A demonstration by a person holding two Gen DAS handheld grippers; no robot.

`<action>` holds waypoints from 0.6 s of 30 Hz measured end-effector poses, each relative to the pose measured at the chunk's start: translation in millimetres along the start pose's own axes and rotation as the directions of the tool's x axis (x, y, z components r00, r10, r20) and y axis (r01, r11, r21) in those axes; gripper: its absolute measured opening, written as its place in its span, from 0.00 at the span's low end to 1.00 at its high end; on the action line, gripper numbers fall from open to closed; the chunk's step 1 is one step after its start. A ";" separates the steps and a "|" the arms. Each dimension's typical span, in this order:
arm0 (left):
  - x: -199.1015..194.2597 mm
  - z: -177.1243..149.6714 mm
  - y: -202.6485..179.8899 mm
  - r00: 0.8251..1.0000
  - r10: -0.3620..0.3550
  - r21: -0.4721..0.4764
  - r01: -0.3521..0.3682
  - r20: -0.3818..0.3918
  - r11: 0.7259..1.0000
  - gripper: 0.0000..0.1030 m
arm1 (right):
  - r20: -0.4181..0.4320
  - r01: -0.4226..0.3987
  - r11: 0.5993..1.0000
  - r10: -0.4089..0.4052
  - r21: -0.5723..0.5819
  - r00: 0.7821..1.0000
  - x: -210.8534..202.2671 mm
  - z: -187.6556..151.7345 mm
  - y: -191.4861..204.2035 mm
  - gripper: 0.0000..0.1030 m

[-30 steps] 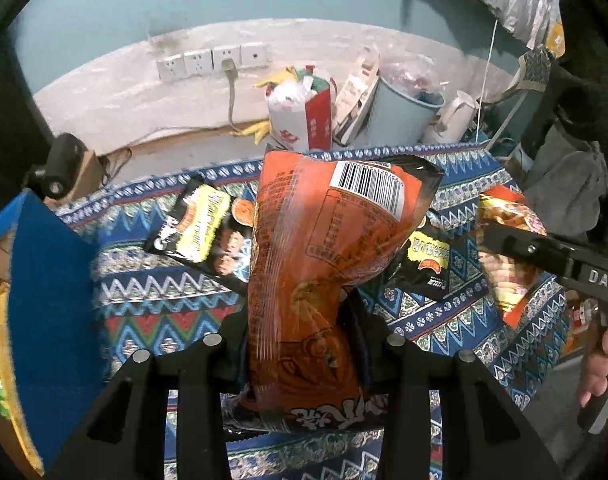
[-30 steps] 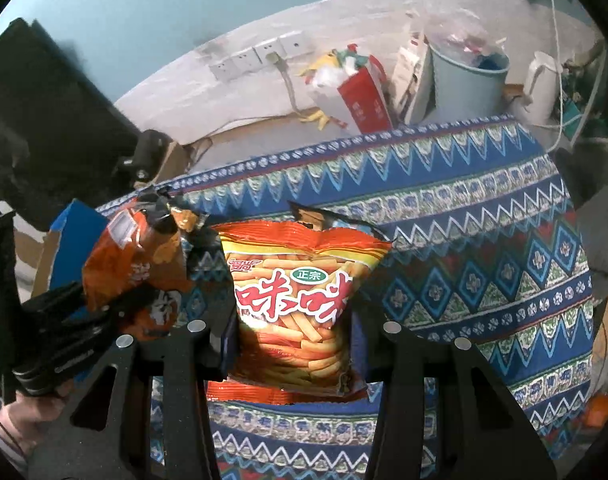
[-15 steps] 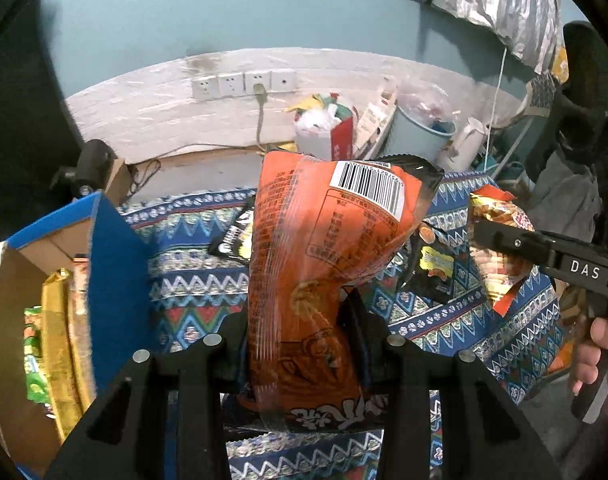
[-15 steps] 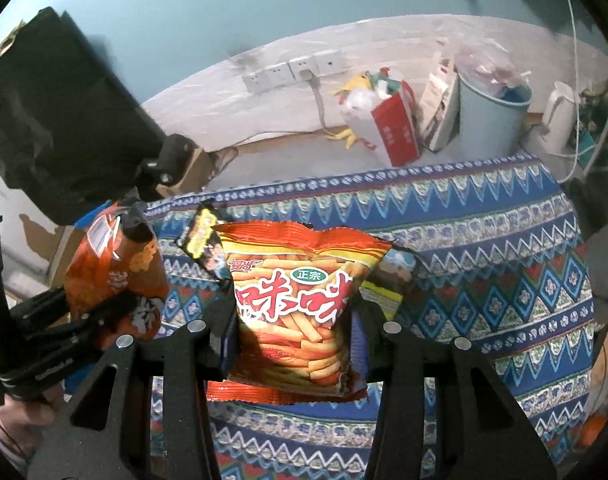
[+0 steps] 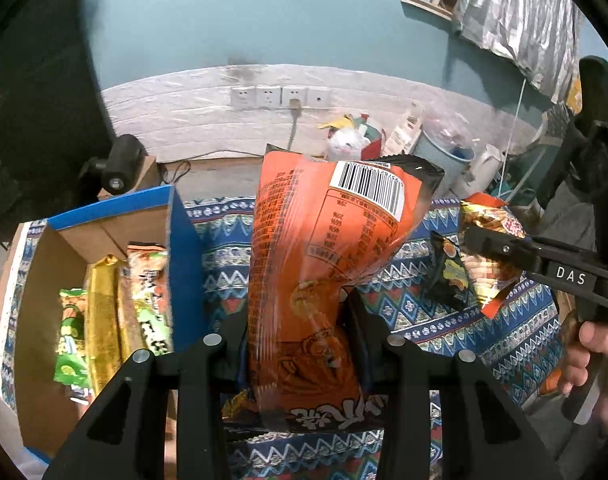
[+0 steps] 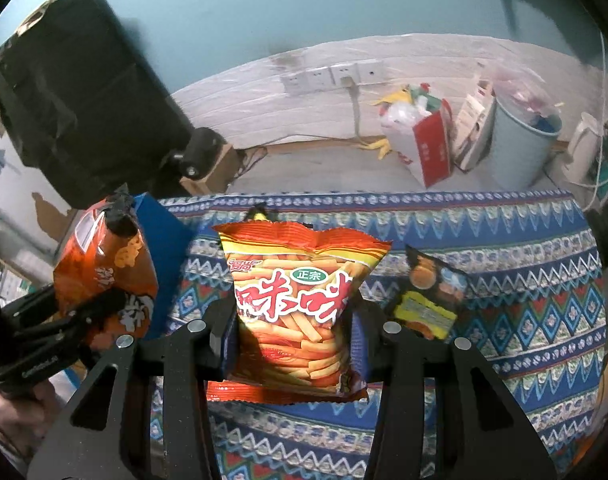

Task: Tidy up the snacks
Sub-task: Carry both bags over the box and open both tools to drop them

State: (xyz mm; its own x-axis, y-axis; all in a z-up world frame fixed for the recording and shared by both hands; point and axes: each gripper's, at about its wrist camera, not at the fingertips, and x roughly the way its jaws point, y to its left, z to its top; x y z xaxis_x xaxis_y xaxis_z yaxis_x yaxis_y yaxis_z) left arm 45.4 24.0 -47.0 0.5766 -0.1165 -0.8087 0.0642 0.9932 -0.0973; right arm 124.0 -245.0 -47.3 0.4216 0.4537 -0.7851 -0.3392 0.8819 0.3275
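Note:
My left gripper [image 5: 300, 332] is shut on an orange snack bag [image 5: 319, 264] with a barcode on its back, held upright above the patterned cloth. That same bag [image 6: 104, 272] shows at the left of the right wrist view. My right gripper [image 6: 292, 328] is shut on a red-and-yellow bag of fries-shaped snacks [image 6: 296, 300], also lifted; that fries bag [image 5: 491, 252] appears at the right of the left wrist view. An open cardboard box with blue flaps [image 5: 172, 240] sits to the left, holding green, gold and orange packets [image 5: 104, 320]. A black snack packet [image 6: 427, 300] lies on the cloth.
The table carries a blue patterned cloth [image 6: 523, 272]. Behind it on the floor stand a red-and-white bag [image 6: 423, 148], a pale blue bucket [image 6: 519, 148] and a white kettle [image 6: 583, 148]. A dark monitor [image 6: 72, 100] stands at the left. A hand [image 5: 595, 364] holds the right tool.
Both grippers have risen and shifted left with their bags. The blue-flapped box has come further into the left wrist view, showing the packets inside. The black packets on the cloth have slid right.

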 end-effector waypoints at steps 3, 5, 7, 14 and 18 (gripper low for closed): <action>-6.4 -1.0 9.9 1.000 0.012 -0.011 -0.012 0.014 1.000 0.39 | -0.002 -0.013 1.000 0.013 -0.019 1.000 4.0 3.1 13.0 0.43; -10.1 -2.4 16.6 1.000 0.012 -0.021 -0.011 0.020 1.000 0.39 | -0.003 -0.023 0.999 0.023 -0.033 1.000 7.2 4.8 22.9 0.43; -13.8 -3.6 24.6 1.000 0.016 -0.035 -0.015 0.026 0.999 0.39 | -0.004 -0.031 0.998 0.031 -0.046 1.000 9.4 5.5 32.3 0.43; -26.0 -8.4 53.7 0.998 0.048 -0.076 -0.044 0.046 0.996 0.39 | -0.019 -0.060 0.995 0.059 -0.082 0.998 23.2 11.1 63.1 0.43; -32.7 -11.5 73.0 0.996 0.067 -0.111 -0.060 0.053 0.992 0.39 | -0.031 -0.084 0.991 0.081 -0.104 0.996 31.9 13.5 83.8 0.43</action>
State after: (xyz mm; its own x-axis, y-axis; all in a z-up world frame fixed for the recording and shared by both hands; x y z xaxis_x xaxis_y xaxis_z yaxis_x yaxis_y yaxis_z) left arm 21.9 100.3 -34.3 0.6221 -0.0498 -0.7813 -0.0613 0.9918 -0.1120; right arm 120.4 -155.0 -37.8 0.3667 0.5199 -0.7715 -0.4594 0.8223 0.3358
